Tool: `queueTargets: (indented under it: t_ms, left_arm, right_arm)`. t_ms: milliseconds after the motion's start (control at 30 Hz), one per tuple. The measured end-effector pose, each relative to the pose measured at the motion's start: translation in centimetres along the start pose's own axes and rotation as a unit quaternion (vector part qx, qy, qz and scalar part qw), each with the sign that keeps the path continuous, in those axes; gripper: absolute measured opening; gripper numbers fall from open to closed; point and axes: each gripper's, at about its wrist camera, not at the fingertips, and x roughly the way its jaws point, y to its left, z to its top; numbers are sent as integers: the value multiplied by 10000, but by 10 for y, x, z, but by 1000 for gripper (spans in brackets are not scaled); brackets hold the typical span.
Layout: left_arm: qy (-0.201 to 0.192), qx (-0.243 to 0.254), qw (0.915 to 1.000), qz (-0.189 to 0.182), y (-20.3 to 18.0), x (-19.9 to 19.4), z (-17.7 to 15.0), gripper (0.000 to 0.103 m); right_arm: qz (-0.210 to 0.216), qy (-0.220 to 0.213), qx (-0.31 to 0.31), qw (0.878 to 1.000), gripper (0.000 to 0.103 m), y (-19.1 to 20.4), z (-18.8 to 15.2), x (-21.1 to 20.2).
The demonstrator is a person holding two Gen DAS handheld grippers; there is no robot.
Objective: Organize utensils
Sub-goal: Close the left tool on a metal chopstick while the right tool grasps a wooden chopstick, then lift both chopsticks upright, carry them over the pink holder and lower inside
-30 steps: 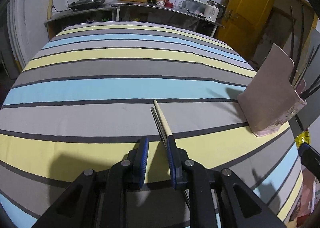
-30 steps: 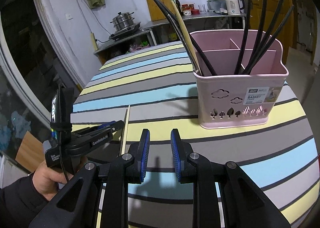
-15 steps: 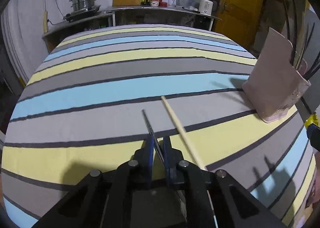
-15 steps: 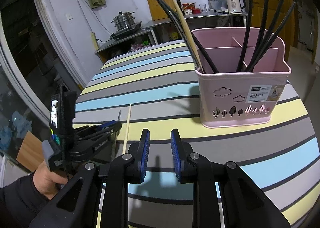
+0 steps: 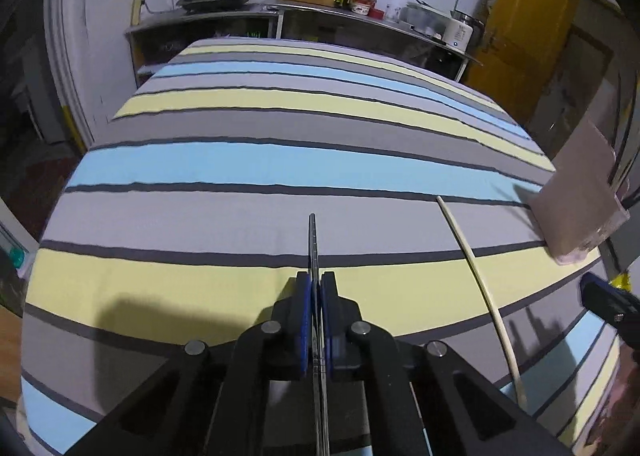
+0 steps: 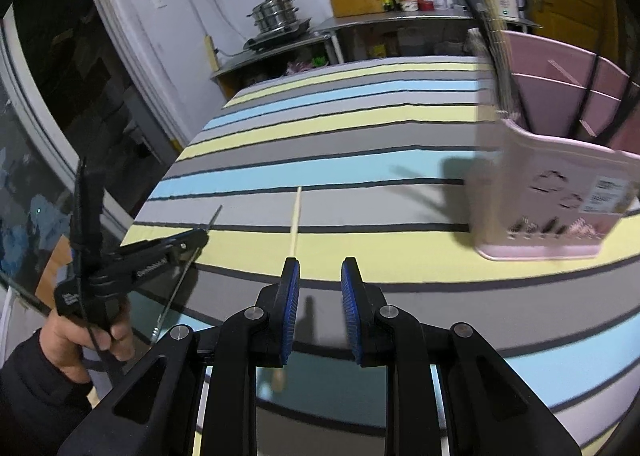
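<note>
The left gripper has its blue pads pressed together on a thin dark metal chopstick, which runs straight forward from between the pads and also trails back beneath the gripper body. In the right wrist view that chopstick slants over the near left edge of the tabletop, gripped partway along its length by the left gripper; the person's hand, in a dark sleeve, grasps the handle.

The right gripper has its jaws standing moderately apart with nothing between the pads. A pale wooden chopstick lies flat on the striped cloth, its near end passing under the right gripper's left finger. In the left wrist view the same chopstick lies toward the right side of the tabletop, well apart from the gripped one.

The pink utensil basket stands upright near the right edge of the tabletop, divided into compartments, with several dark chopsticks leaning in it; blur prevents counting them.
</note>
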Motion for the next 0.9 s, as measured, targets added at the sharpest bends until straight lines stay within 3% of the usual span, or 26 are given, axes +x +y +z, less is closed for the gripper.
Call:
queueTargets:
  t_ms: [467, 900]
  left_arm:
    - [139, 406, 9990, 113, -1, 10, 10, 6]
    - [102, 368, 9993, 53, 1, 10, 11, 5]
  right_arm:
    - [22, 497, -419, 9979, 22, 24, 24, 70]
    - [-352, 797, -700, 9937, 19, 30, 43, 111]
